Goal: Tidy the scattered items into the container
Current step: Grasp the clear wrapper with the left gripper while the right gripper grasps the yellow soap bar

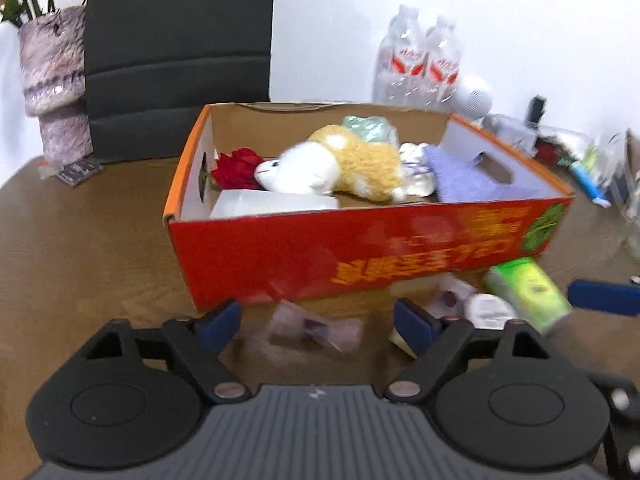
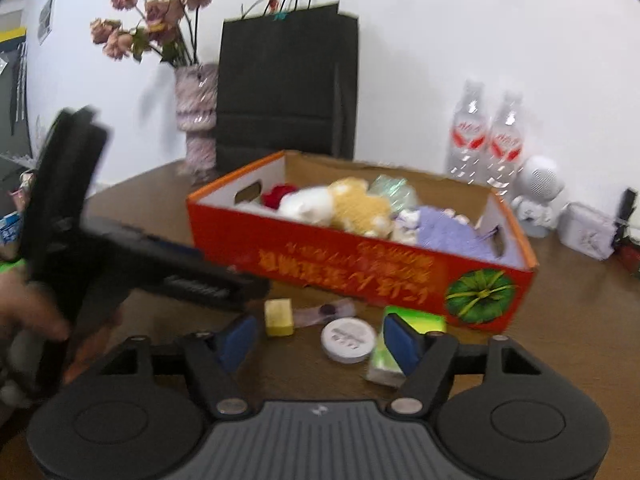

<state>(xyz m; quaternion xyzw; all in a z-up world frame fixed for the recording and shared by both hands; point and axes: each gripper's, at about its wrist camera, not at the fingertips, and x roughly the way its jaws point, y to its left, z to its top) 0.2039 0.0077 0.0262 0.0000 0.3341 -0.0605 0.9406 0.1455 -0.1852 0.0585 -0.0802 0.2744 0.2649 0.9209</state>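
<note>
The red-orange cardboard box (image 1: 360, 248) (image 2: 360, 268) stands on the brown table and holds a plush toy (image 1: 340, 168), a red rose (image 1: 236, 168) and a purple cloth (image 1: 460, 180). In front of it lie a clear wrapped packet (image 1: 316, 326) (image 2: 324, 312), a yellow block (image 2: 279, 317), a white round tin (image 2: 348, 340) (image 1: 490, 310) and a green box (image 1: 528, 292) (image 2: 416, 318). My left gripper (image 1: 318, 324) is open, with the packet lying loose between its fingers. My right gripper (image 2: 320, 340) is open around the tin, its right finger against the green box.
Behind the box stand a black paper bag (image 2: 286, 88), a vase of dried flowers (image 2: 196, 120) and two water bottles (image 2: 486, 136). A white speaker figure (image 2: 538, 192) and small clutter (image 1: 580, 160) sit at the right. A hand (image 2: 28, 312) holds the left gripper's body.
</note>
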